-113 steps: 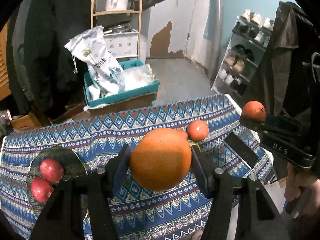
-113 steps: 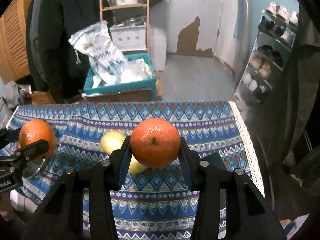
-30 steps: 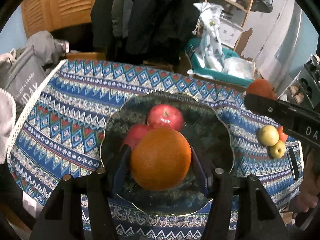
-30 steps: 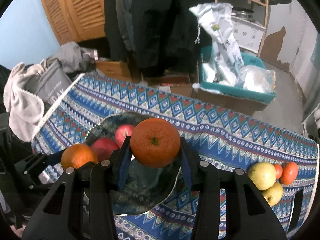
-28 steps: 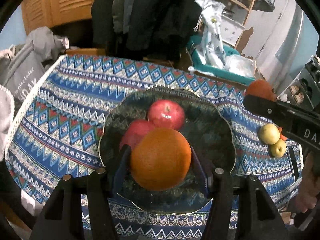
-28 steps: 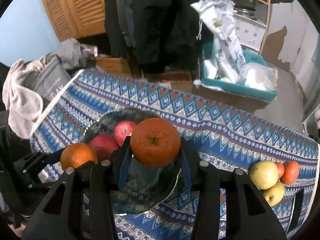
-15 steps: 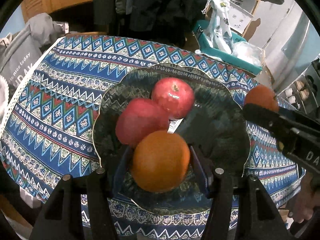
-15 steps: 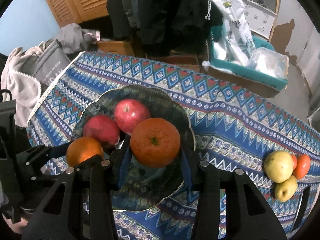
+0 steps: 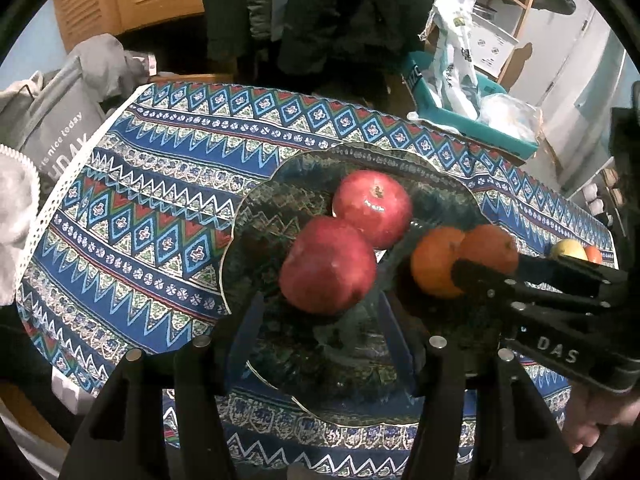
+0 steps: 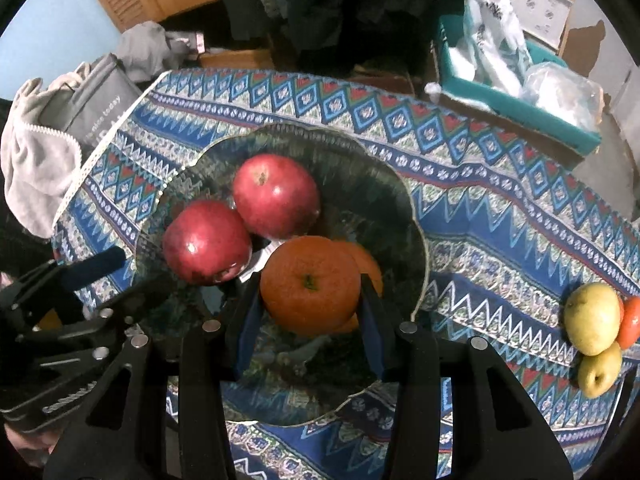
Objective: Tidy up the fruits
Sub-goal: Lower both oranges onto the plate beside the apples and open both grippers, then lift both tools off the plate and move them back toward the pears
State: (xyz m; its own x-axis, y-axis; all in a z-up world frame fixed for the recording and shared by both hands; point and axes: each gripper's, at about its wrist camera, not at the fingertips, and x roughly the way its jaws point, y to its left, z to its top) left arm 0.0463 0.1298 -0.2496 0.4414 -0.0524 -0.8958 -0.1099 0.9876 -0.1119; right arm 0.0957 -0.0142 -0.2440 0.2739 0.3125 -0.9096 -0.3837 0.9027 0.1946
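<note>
A dark glass plate (image 9: 280,188) (image 10: 392,200) sits on the patterned tablecloth and holds two red apples (image 9: 328,266) (image 10: 276,196). A loose orange (image 9: 434,266) lies on the plate, partly hidden behind the held one in the right wrist view (image 10: 370,262). My left gripper (image 9: 320,344) is open and empty just above the plate's near side. My right gripper (image 10: 310,324) is shut on a second orange (image 10: 310,284) (image 9: 490,248), low over the plate beside the loose orange.
Two yellow-green pears (image 10: 594,318) and a small red-orange fruit (image 10: 630,322) lie at the table's right end. A grey bag (image 9: 56,120) and clothes hang off the left edge. A teal crate (image 10: 520,80) with bags stands behind the table.
My left gripper has opened and let its orange go onto the plate. My right gripper has come down over the plate with its orange, next to the released one.
</note>
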